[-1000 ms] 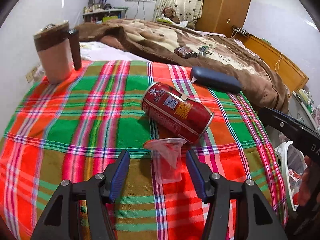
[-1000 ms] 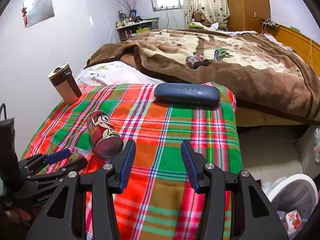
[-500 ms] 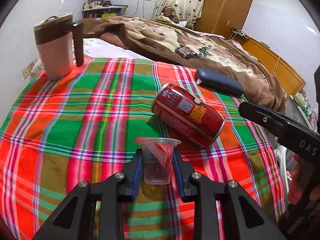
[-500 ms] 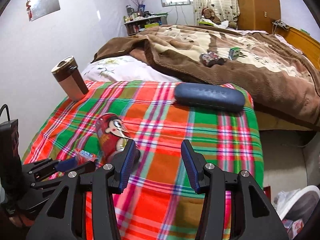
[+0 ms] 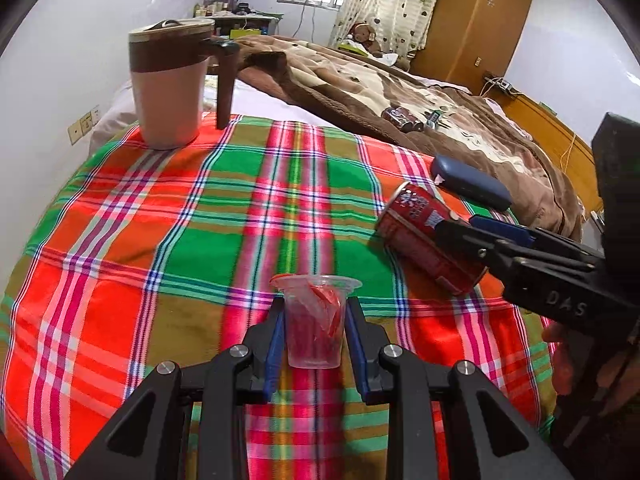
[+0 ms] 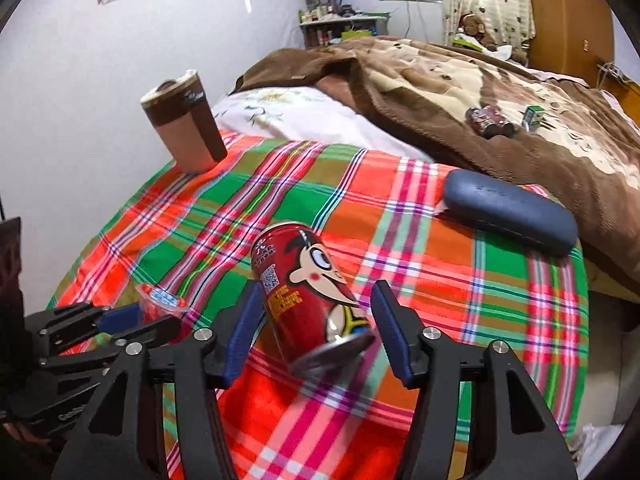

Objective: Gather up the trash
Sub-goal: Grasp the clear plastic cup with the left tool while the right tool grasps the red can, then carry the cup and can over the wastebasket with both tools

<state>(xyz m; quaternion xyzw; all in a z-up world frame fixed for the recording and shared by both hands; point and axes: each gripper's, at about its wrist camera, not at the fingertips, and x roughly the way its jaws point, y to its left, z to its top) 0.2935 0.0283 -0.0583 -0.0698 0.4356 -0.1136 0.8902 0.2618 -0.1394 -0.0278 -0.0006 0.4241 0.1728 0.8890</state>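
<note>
My left gripper is shut on a clear plastic cup with a red wrapper inside, held upright above the plaid cloth. It also shows at the left of the right wrist view. A red drink can with a cartoon face lies on its side on the cloth. My right gripper is open, its fingers on either side of the can without closing on it. The can also shows in the left wrist view, with the right gripper over it.
A brown lidded mug stands at the cloth's far left corner. A dark blue glasses case lies at the far right edge. A bed with a brown blanket lies behind, bearing a small can and a box.
My left gripper closed on the plastic cup and lifted it. My right gripper moved forward and left until the red can lies between its open fingers.
</note>
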